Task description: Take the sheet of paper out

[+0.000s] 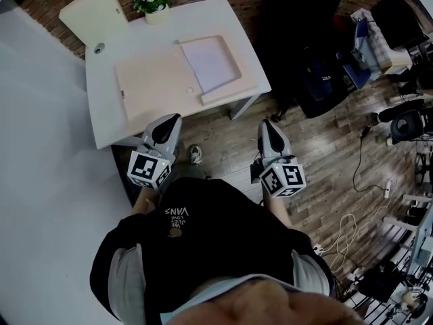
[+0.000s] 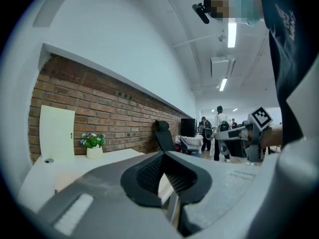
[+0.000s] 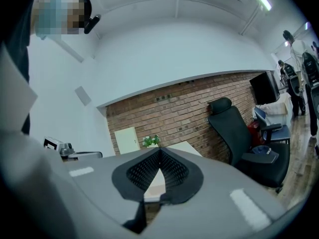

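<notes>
Approach stage, judged from the layout: the person is standing short of the white rectangular worktop (image 1: 101, 124) and is holding both tools at waist level, pointing roughly level toward it. The left claw (image 1: 173, 119) is showing its two ribbed black pads pressed together with nothing between them, and the right claw (image 1: 268, 124) is likewise pressed together and empty. The pale, thin rectangular sheet of paper (image 1: 211, 63) is lying flat inside the shallow tray half of an opened light-wood flat case (image 1: 152, 80), ahead of both claws and well apart from them, slightly nearer the line of the right claw. The case lid is lying spread open ahead of the left claw. A small green potted plant in a white pot (image 1: 154, 4) and a cream rectangular panel (image 1: 95, 12) are standing beyond the case, against the brick wall. No part of the task appears done yet: the sheet is sitting untouched in its tray. The next move is probably calling for bringing the claws over the tray, spreading one, and catching an edge of the sheet, since a flat sheet offers little to pinch; the other claw may be needed for steadying the case.
</notes>
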The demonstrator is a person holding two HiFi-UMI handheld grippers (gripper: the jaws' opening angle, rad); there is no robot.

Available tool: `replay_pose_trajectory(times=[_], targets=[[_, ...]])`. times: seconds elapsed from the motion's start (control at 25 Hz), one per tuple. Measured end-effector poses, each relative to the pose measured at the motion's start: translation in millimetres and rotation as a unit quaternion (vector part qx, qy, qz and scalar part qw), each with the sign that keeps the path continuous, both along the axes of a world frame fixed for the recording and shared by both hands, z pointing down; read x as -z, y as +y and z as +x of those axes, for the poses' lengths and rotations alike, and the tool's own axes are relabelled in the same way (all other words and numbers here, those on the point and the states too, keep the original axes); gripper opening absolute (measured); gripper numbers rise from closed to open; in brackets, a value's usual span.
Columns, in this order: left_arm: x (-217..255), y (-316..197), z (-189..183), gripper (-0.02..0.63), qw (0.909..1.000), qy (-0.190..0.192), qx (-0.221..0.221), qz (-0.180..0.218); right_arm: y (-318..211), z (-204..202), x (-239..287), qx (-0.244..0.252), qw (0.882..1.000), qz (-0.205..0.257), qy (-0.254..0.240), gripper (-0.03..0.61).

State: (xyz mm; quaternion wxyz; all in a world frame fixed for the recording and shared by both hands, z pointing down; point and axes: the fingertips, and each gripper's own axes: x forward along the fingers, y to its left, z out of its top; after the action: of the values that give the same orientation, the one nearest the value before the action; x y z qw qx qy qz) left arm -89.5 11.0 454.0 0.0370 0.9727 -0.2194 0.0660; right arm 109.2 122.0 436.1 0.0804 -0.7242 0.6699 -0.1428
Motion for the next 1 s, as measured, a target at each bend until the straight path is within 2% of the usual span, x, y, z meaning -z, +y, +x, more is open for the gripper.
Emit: replay_pose_trajectory(times=[0.52, 1.0], targets=[[0, -83, 29, 0.0, 0.9988, -0.001, -0.048, 0.004, -69, 16, 1, -0.044, 0.999, 0.007, 0.0, 0.002], [-17, -135, 34, 0.0, 0.9965, -0.013, -0.077, -0.029, -114, 20, -5, -0.073, 0.997, 0.001, 0.003, 0.002]])
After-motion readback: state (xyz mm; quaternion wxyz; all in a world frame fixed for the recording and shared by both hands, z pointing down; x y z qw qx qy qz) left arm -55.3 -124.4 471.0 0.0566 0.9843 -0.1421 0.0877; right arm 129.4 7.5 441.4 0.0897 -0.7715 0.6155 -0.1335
